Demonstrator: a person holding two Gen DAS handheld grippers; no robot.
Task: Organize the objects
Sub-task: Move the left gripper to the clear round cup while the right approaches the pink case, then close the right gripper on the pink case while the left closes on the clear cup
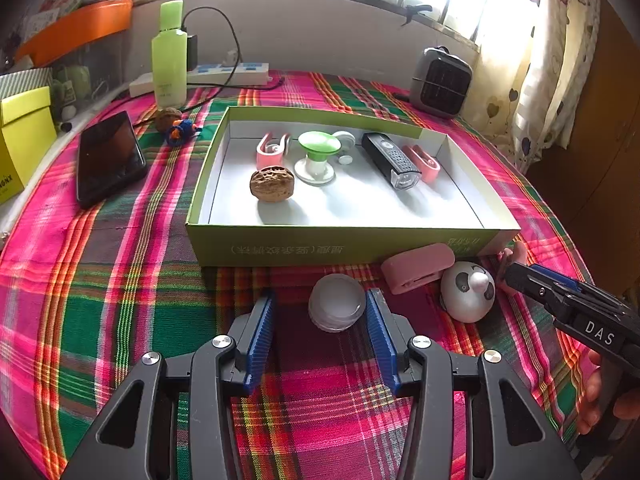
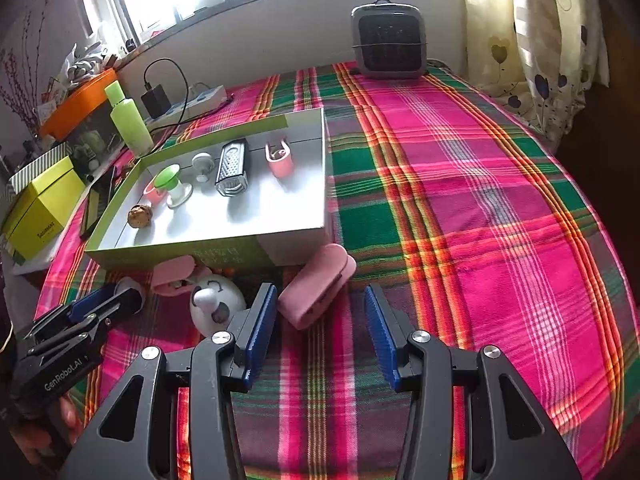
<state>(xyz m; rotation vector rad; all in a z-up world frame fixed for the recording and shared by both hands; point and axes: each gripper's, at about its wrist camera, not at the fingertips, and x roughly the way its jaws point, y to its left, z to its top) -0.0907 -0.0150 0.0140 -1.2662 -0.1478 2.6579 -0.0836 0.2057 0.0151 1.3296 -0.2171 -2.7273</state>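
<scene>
Left wrist view: left gripper straddling white jar, jaws apart, right pad touching, left pad clear. Centring before squeezing advisable; box just beyond.

Right wrist view: right gripper standing apart, empty; pink case lying at left finger. Shifting left needed.

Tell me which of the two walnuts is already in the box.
The walnut at the near left of the green box, beside the pink clip. The other walnut lies outside on the cloth near the phone.

Both wrist views close, angled down; share green box
</scene>
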